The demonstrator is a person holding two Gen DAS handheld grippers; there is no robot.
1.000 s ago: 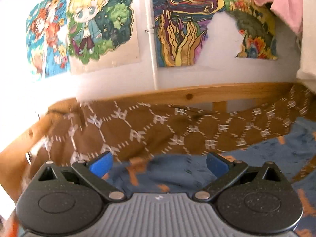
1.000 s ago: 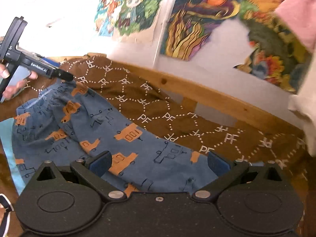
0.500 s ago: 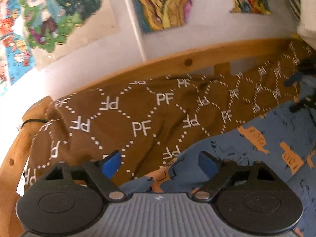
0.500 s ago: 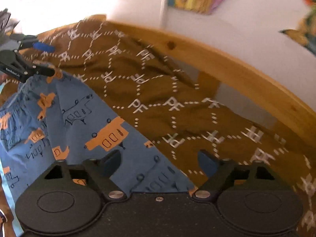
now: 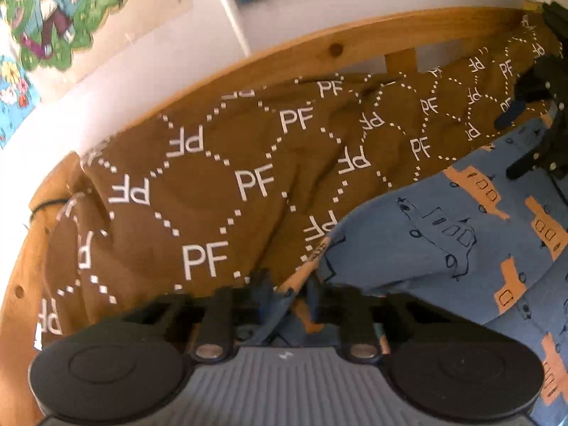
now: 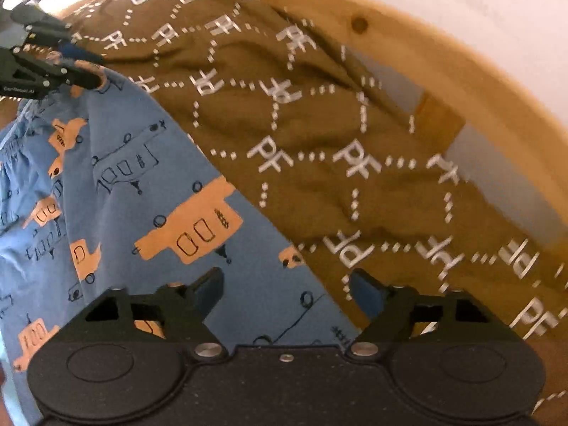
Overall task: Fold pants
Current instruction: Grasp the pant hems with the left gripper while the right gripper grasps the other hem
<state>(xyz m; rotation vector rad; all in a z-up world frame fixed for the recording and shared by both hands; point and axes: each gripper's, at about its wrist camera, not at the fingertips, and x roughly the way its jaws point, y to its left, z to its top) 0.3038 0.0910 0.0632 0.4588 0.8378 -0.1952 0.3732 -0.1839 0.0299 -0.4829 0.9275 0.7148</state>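
Across the brown bedspread [image 5: 213, 191] printed with white "PF" letters lie your pants [image 5: 454, 234], blue with orange and outlined vehicle prints, spread flat and reaching from the left tool toward the right one.

Your left tool [image 5: 291, 294] sits at one corner edge of the pants, right where the blue cloth meets the bedspread. Its jaws have just been closing, and they now stand nearly together with a bunched fold of the blue fabric pinched between the pads, so it is clenched on the pants. In the right wrist view you see the same tool [image 6: 85, 71] from the side, at the far corner of the garment beside the gathered waistband.

Your right tool [image 6: 287, 291] hovers over the opposite end of the pants. Its jaws have just been closing a little, yet they stand well apart; the edge of the blue cloth runs diagonally between the two blue pads, which do not press on it. In the left wrist view that tool [image 5: 525, 135] shows at the far right edge, partly cut off.

Beyond the bedspread a wooden bed rail [image 5: 355, 46] curves along the white wall, where coloured posters [image 5: 64, 17] hang.
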